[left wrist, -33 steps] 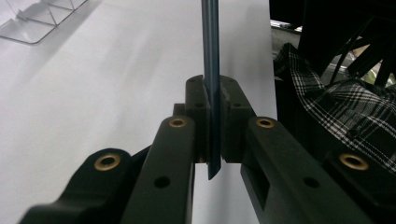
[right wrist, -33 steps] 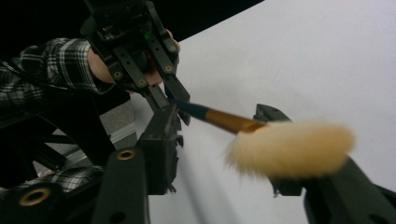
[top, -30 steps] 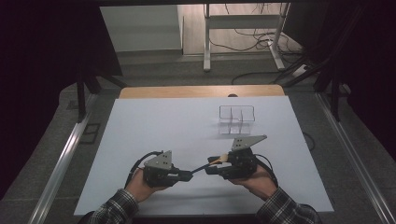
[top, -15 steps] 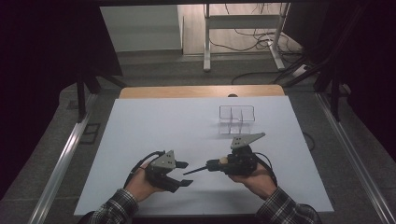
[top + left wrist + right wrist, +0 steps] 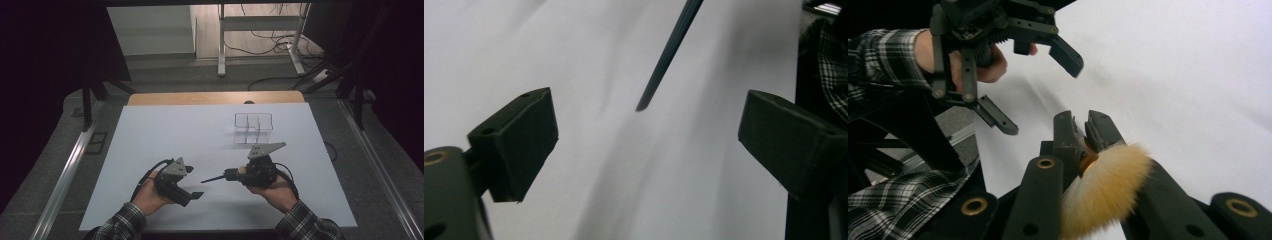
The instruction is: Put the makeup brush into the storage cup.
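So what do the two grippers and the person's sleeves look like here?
Both the left gripper and the right gripper are black, each topped by a grey three-cornered plate and trailing a black cable. The jaws end in blocky black pads. The sleeves are dark plaid flannel.

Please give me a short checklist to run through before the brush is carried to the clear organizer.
1. Right hand-held gripper shut on the brush: ok.
2. Left hand-held gripper open, its jaws have just been opening, nothing between them: ok.
3. Brush handle tip apart from both left jaws: ok.
4. Clear organizer upright on the table: ok.
5. Organizer compartments empty: cannot tell.
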### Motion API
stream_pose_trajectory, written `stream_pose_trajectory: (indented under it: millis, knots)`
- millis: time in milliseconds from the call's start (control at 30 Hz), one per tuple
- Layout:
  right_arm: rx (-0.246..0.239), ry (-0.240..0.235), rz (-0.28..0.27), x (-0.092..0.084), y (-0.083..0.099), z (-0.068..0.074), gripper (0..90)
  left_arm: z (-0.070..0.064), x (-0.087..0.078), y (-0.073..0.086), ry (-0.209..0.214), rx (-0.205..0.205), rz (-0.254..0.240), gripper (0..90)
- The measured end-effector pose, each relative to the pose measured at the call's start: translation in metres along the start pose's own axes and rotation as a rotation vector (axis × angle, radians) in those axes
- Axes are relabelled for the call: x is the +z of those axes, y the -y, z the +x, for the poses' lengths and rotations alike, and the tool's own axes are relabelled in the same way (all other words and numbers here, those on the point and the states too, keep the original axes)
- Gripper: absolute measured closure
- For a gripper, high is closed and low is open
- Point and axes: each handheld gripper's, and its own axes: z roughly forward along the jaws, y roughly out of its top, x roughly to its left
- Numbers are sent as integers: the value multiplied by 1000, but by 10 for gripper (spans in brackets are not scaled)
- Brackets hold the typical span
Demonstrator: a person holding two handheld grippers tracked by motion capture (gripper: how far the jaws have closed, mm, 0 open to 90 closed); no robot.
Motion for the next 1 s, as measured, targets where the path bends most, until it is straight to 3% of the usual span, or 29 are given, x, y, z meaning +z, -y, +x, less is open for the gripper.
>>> stream_pose_trajectory:
  millis: [200, 700, 1000]
  knots:
    - [3, 34, -5, -3, 0, -2, 838, 2, -7, 4, -38, -33, -13, 38]
    - [5, 99, -22, -12, 2, -7, 838, 9, -24, 18, -117, -105, -15, 10]
    - [7, 123, -26, -15, 4, -10, 838, 12, -32, 27, -140, -129, -17, 10]
